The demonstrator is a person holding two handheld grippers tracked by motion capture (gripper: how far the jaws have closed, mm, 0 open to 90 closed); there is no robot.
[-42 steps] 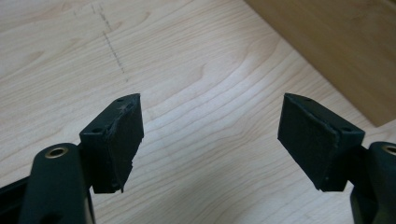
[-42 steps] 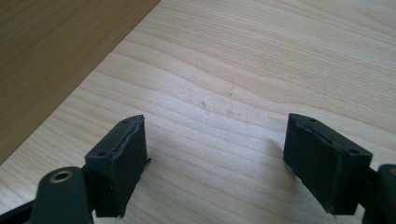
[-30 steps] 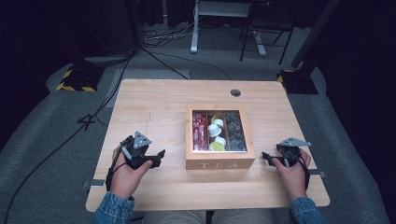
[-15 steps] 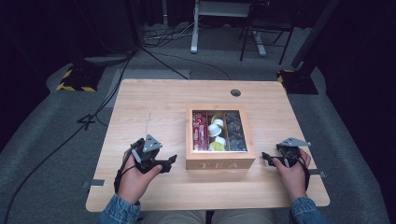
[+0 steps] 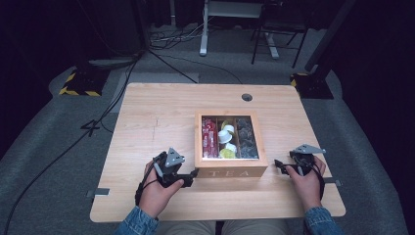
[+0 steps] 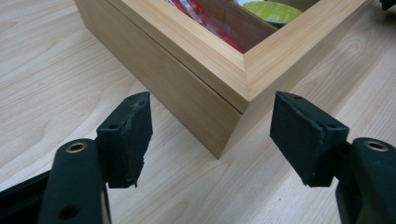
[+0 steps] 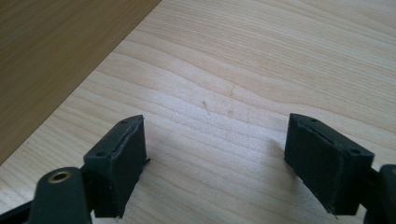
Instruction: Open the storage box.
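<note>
Left gripper (image 6: 212,135): jaws apart, just closing a little, nothing pinched; the near left corner of the tea box (image 5: 230,165) sits between and just ahead of them.
Right gripper (image 7: 215,158): jaws apart over bare table (image 5: 161,110), right of the box, clear of it.
Tea box: mid-table, window lid shut, sachets (image 5: 209,139) and pods (image 5: 226,137) seen inside.
Handling: judged stiff, fairly heavy, smooth wood; best gripped at the lid's front rim.

overhead camera, two close gripper cameras, shared table (image 5: 161,117)
</note>
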